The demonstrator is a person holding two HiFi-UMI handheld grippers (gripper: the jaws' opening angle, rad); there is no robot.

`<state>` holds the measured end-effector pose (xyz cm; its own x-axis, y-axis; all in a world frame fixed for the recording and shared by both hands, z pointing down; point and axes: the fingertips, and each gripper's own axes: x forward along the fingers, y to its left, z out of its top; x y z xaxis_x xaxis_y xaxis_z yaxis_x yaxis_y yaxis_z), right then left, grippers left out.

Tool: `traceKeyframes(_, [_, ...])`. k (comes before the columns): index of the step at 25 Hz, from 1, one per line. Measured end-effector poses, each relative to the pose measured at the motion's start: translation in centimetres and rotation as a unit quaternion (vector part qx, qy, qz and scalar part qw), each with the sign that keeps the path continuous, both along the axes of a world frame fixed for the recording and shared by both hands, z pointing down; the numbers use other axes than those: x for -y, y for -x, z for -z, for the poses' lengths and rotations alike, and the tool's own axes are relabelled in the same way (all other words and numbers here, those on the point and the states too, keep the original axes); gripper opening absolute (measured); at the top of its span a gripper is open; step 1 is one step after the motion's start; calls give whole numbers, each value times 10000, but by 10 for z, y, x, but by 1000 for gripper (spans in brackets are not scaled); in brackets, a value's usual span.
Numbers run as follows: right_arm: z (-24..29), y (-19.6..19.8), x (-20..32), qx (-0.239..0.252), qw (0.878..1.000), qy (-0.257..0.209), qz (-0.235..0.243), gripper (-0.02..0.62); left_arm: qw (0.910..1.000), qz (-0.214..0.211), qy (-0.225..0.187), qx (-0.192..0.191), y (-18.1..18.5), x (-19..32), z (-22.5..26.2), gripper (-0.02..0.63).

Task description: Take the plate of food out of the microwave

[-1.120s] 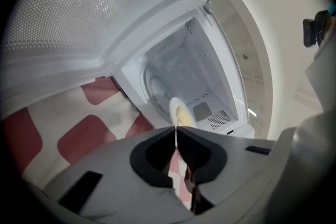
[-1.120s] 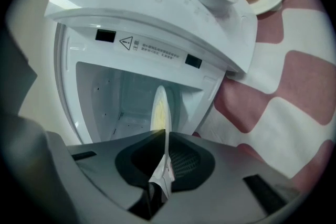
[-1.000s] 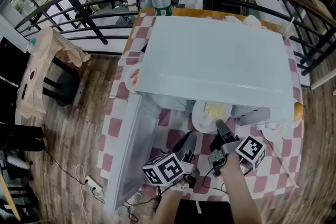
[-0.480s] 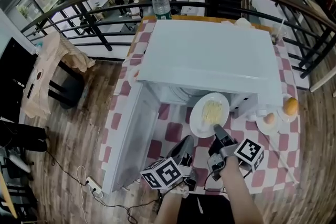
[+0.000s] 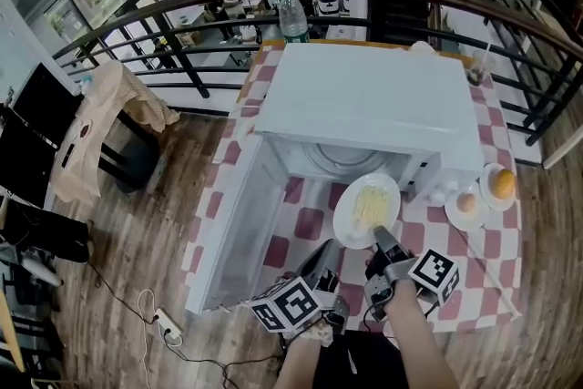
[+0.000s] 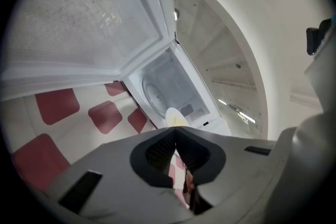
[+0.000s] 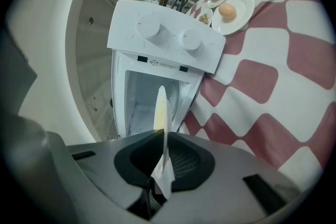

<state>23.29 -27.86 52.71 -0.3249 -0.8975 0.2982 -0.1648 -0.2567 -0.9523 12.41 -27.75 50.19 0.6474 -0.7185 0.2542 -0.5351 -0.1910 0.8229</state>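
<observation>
A white plate [image 5: 367, 209] of yellow food hangs outside the open white microwave [image 5: 373, 100], over the red-checked tablecloth [image 5: 308, 223]. My right gripper [image 5: 383, 240] is shut on the plate's near rim. In the right gripper view the plate [image 7: 160, 110] stands edge-on between the jaws of the right gripper [image 7: 164, 139]. They have just eased slightly wider with the rim still pinched. My left gripper [image 5: 321, 264] hovers to the left of the plate, shut and holding nothing. From the left gripper [image 6: 175, 134] I see the plate [image 6: 176, 117] before the empty cavity.
The microwave door [image 5: 239, 228] swings open to the left. Two small dishes with an egg [image 5: 466, 203] and an orange [image 5: 501, 185] sit at the right. A water bottle [image 5: 293, 14] stands behind the microwave. A railing [image 5: 182, 9] rims the table's far side.
The plate has come out of the microwave cavity toward me, carried by the right gripper. Both grippers have drawn back toward the near table edge.
</observation>
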Motion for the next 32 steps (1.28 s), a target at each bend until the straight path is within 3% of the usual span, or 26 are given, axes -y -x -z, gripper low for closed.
traceKeyframes(15, [20,14,-46,-24,9992,-47,-390,40,9994,-323,-59,-60,19,-33,16,3])
traceKeyframes(32, [31,26,-71,65,9986,-159,-497,38,9988,-459,-168,-88,27,-49,28,3])
